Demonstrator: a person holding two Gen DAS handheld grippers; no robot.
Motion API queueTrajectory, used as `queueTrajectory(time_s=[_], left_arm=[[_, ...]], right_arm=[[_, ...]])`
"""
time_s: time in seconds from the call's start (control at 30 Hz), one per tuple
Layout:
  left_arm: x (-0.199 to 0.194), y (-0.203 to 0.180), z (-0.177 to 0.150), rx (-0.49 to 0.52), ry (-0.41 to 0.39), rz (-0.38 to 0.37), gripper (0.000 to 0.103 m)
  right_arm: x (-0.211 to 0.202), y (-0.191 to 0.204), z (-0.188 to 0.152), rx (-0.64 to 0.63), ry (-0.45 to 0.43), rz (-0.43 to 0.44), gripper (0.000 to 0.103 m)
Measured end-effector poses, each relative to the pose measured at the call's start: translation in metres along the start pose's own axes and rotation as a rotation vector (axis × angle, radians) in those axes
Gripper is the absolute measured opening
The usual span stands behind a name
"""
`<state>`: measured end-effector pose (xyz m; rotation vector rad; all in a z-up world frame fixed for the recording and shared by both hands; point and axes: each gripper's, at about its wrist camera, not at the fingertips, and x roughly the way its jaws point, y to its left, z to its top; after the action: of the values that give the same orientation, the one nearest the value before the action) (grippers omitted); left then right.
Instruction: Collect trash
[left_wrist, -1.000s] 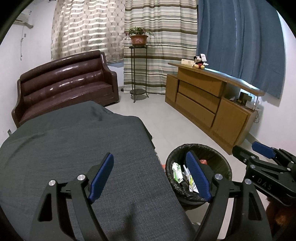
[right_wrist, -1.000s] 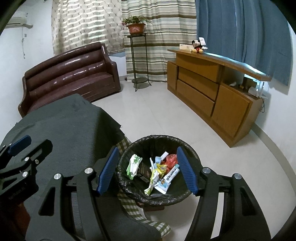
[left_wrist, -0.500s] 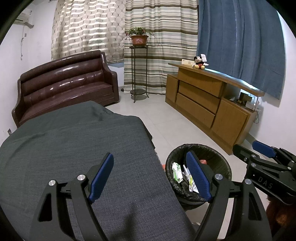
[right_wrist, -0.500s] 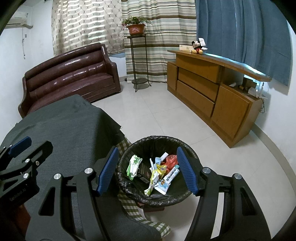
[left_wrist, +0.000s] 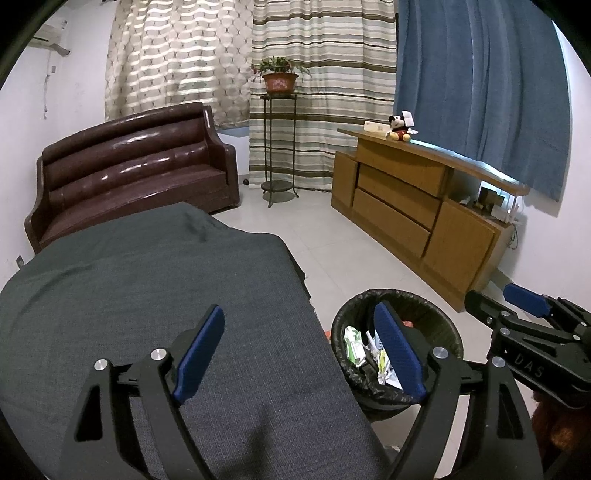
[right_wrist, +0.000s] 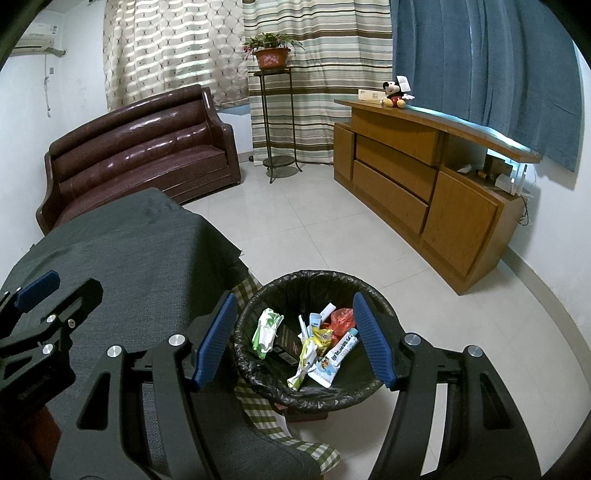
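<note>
White tiled floor (right_wrist: 295, 229) is seen across a small room, with a dark brown leather sofa (right_wrist: 140, 147) against the back wall, a potted plant (right_wrist: 271, 55) on a tall metal stand (right_wrist: 277, 122), striped curtains (right_wrist: 317, 74) and a blue curtain (right_wrist: 487, 74) behind. A wooden sideboard (right_wrist: 424, 184) runs along the right wall, with a Mickey Mouse plush (right_wrist: 394, 94) set on its top.

A table covered in dark grey cloth (left_wrist: 147, 295) fills the lower left of both views; a green checked cloth (right_wrist: 258, 406) hangs out from under its edge, just beside the bin.

The trash bin (right_wrist: 258, 362), lined with a black bag, stands on the floor just beside the table edge. Inside it are held wrappers: a green-and-white packet (right_wrist: 266, 330), a red piece (right_wrist: 341, 319), a yellow wrapper (right_wrist: 322, 338) and a white-blue tube (right_wrist: 338, 354), lying together in a loose pile.

The left gripper (left_wrist: 301, 350) is held released above the table edge, jaws spread wide, nothing between them. The right gripper (right_wrist: 295, 341) is held over the bin, jaws likewise spread wide and empty, the bin's contents seen between its blue pads (right_wrist: 216, 338). Each gripper shows at the edge of the other's view, the two near each other but apart.
</note>
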<state>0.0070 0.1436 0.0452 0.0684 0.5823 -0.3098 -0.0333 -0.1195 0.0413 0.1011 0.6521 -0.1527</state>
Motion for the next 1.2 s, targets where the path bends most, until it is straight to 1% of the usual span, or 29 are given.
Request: queueTrajectory(time_s=[0.1, 0.2, 0.4, 0.67, 0.77, 1.2], left_arm=[[-0.001, -0.001, 0.001, 0.001, -0.006, 0.006, 0.082], [0.001, -0.003, 0.001, -0.002, -0.001, 0.029, 0.084], [0.003, -0.002, 0.001, -0.018, 0.012, 0.023, 0.084], [0.001, -0.005, 0.001, -0.018, -0.004, 0.009, 0.084], [0.001, -0.008, 0.001, -0.014, -0.005, 0.025, 0.085], [0.005, -0.012, 0.001, -0.011, 0.013, -0.01, 0.085]], right_arm=[[0.0, 0.0, 0.0, 0.0, 0.001, 0.0, 0.064], [0.0, 0.0, 0.0, 0.001, 0.0, 0.0, 0.064], [0.0, 0.0, 0.0, 0.0, 0.0, 0.0, 0.064], [0.0, 0.0, 0.0, 0.0, 0.001, 0.0, 0.064], [0.0, 0.0, 0.0, 0.001, 0.001, 0.0, 0.064], [0.0, 0.001, 0.0, -0.001, 0.001, 0.0, 0.064]])
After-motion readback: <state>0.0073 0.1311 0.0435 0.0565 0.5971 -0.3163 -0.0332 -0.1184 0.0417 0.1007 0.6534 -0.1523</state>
